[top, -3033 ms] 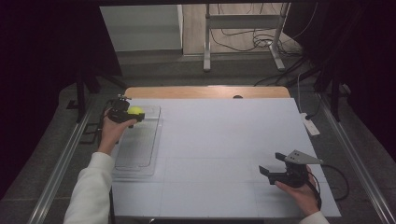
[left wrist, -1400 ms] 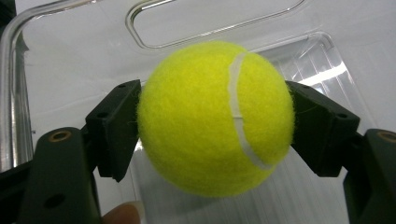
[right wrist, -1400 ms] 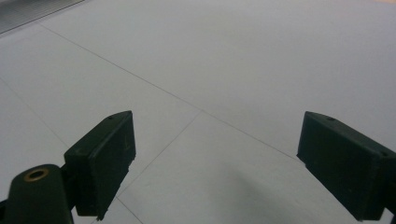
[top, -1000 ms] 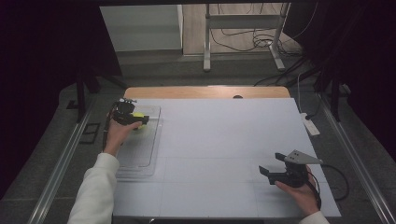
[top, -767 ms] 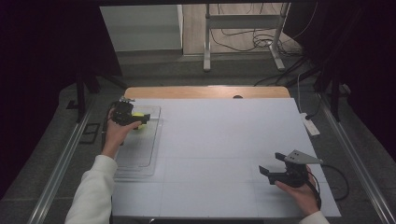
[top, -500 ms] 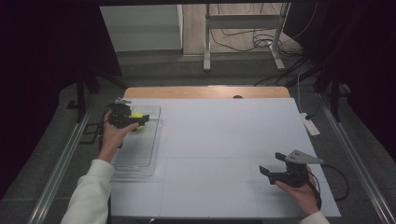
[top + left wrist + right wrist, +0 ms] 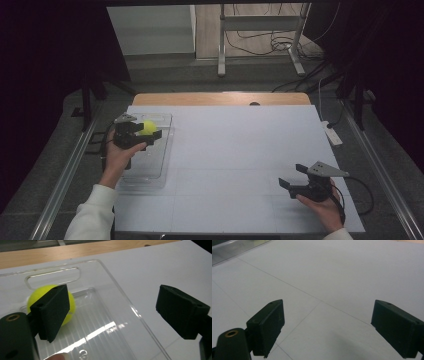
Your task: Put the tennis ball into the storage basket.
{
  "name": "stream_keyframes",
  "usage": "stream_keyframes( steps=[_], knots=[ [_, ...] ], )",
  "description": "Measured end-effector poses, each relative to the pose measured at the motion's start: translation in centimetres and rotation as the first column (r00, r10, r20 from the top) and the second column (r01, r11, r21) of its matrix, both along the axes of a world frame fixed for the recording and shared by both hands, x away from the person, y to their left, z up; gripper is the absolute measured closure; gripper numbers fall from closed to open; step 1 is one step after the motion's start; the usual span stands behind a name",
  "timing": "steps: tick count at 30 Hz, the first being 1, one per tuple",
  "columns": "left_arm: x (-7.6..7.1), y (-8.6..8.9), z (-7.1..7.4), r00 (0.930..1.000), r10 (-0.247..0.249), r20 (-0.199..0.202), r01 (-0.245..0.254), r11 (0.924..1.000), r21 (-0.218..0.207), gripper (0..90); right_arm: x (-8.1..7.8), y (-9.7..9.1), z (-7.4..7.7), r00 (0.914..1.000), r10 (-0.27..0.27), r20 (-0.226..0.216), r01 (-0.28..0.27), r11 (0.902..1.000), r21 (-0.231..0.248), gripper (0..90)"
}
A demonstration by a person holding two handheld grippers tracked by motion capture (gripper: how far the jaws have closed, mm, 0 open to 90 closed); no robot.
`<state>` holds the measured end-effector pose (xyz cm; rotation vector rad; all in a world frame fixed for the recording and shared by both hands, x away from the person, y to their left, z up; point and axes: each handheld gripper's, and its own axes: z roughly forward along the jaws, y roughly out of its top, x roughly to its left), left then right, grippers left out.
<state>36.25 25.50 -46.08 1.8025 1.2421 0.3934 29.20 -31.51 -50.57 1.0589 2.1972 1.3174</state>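
Note:
A yellow tennis ball (image 7: 147, 127) lies at the far end of a clear plastic tray (image 7: 150, 160) on the left of the white table. In the left gripper view the ball (image 7: 37, 293) rests on the tray floor (image 7: 100, 325), half hidden behind the left-hand jaw and apart from the pads. My left gripper (image 7: 150, 136) (image 7: 112, 305) hovers over the tray, open, with nothing between its jaws. My right gripper (image 7: 291, 176) (image 7: 327, 327) stays low over the bare table at the near right, open and empty.
The white table board (image 7: 240, 150) stretches between the two hands. A wooden strip (image 7: 220, 98) edges its far side, and a white power strip (image 7: 332, 134) lies at the right edge. Metal rails run along both sides.
My left gripper has drawn back toward the person and risen a little, while the ball stays in the tray. The right gripper has kept still.

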Motion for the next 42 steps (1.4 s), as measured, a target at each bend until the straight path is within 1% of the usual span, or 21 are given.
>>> stream_keyframes(
  steps=[5,7,13,14,16,19,20,21,23,26,27,28,29,30,33,36,37,38,40,42],
  knots=[
    [-1.6,-0.9,0.2,0.9988,-0.043,0.020,0.044,0.9990,-0.009,13.1,-0.1,-0.2,0.2,1.0000,0.001,0.000,-0.001,0.9999,0.010,11.8],
    [-2.7,-1.4,0.1,0.9973,-0.067,0.029,0.068,0.9974,-0.026,13.0,-0.2,-0.2,0.2,1.0000,0.002,0.002,-0.002,0.9999,0.016,11.8],
    [-5.3,-2.4,-0.2,0.9927,-0.112,0.045,0.113,0.9929,-0.036,12.6,-0.3,-0.2,0.4,0.9999,0.007,0.008,-0.008,0.9997,0.024,11.8],
    [-5.3,-2.4,-0.2,0.9927,-0.112,0.045,0.113,0.9929,-0.036,12.7,-0.3,-0.2,0.4,0.9999,0.007,0.008,-0.008,0.9997,0.024,11.8],
    [-5.9,-2.7,-0.3,0.9914,-0.122,0.047,0.124,0.9914,-0.043,12.7,-0.4,-0.1,0.5,0.9998,0.015,0.010,-0.015,0.9996,0.024,11.8],
    [-6.9,-3.1,-0.6,0.9890,-0.136,0.056,0.139,0.9895,-0.040,12.5,-0.4,0.0,0.6,0.9997,0.021,0.013,-0.022,0.9994,0.026,11.8],
    [-7.5,-3.2,-0.9,0.9879,-0.145,0.056,0.148,0.9877,-0.051,12.6,-0.4,0.1,0.7,0.9996,0.025,0.015,-0.025,0.9993,0.027,11.8],
    [-7.5,-3.2,-0.9,0.9879,-0.145,0.056,0.148,0.9877,-0.051,12.5,-0.4,0.1,0.7,0.9996,0.025,0.015,-0.025,0.9993,0.027,11.8],
    [-8.2,-3.4,-1.3,0.9865,-0.153,0.058,0.156,0.9865,-0.050,12.5,-0.4,0.1,0.7,0.9995,0.028,0.016,-0.029,0.9993,0.025,11.8],
    [-8.8,-3.5,-1.8,0.9858,-0.158,0.057,0.161,0.9855,-0.053,12.4,-0.4,0.1,0.7,0.9994,0.031,0.015,-0.031,0.9992,0.025,11.9],
    [-9.3,-3.6,-2.2,0.9848,-0.164,0.056,0.167,0.9846,-0.052,12.4,-0.4,0.1,0.7,0.9994,0.030,0.015,-0.030,0.9991,0.029,11.8],
    [-9.3,-3.6,-2.2,0.9848,-0.164,0.056,0.167,0.9846,-0.052,12.4,-0.4,0.1,0.7,0.9994,0.030,0.015,-0.030,0.9991,0.029,11.8],
    [-9.6,-3.6,-2.5,0.9843,-0.167,0.057,0.170,0.9842,-0.051,12.4,-0.4,0.0,0.7,0.9995,0.029,0.015,-0.030,0.9991,0.030,11.8],
    [-9.7,-3.5,-2.6,0.9838,-0.172,0.049,0.175,0.9833,-0.050,12.5,-0.4,0.0,0.7,0.9995,0.028,0.015,-0.029,0.9992,0.030,11.9],
    [-10.1,-3.6,-3.1,0.9829,-0.178,0.045,0.181,0.9820,-0.055,12.6,-0.4,-0.1,0.7,0.9995,0.028,0.015,-0.029,0.9992,0.029,11.9],
    [-10.5,-3.8,-3.5,0.9806,-0.192,0.038,0.194,0.9798,-0.048,12.4,-0.5,-0.1,0.7,0.9994,0.030,0.015,-0.030,0.9991,0.028,11.9],
    [-10.5,-3.9,-3.6,0.9803,-0.194,0.038,0.195,0.9798,-0.042,12.3,-0.5,-0.1,0.7,0.9994,0.031,0.015,-0.032,0.9991,0.027,11.9],
    [-10.5,-3.9,-3.5,0.9805,-0.191,0.046,0.193,0.9806,-0.036,12.2,-0.5,0.0,0.7,0.9994,0.033,0.015,-0.033,0.9991,0.026,11.9],
    [-10.5,-3.9,-3.5,0.9802,-0.192,0.049,0.194,0.9800,-0.044,12.3,-0.4,0.0,0.7,0.9993,0.035,0.014,-0.035,0.9990,0.026,11.9],
    [-10.5,-3.9,-3.6,0.9799,-0.194,0.047,0.196,0.9798,-0.041,12.2,-0.4,0.0,0.7,0.9992,0.036,0.015,-0.037,0.9990,0.026,11.9]
  ],
)
